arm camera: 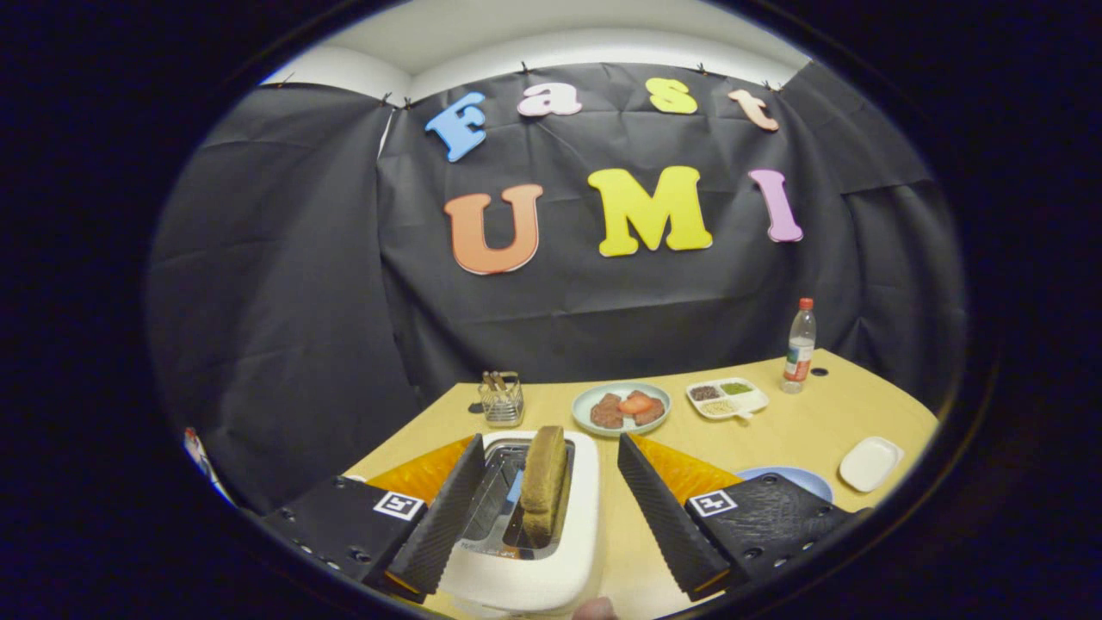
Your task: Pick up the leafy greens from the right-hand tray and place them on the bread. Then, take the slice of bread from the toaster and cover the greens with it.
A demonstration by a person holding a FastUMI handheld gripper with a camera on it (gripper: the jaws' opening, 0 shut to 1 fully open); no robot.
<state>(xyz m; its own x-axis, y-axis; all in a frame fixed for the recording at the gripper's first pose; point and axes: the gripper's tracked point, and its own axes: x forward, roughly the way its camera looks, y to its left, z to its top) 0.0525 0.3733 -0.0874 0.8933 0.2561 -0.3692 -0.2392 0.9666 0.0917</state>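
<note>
Our gripper (544, 508) is spread wide, holding nothing, its fingers straddling the toaster (534, 525). The slice of bread (544, 484) stands upright in a slot between them. We judge it light, dry and crumbly — best pinched gently across its flat faces near the top. Its lower half sits hidden in the slot — the greens we cannot make out.

A water bottle (800, 344), divided dish (727, 399) and wire holder (502, 399) stand on the table (826, 422).
</note>
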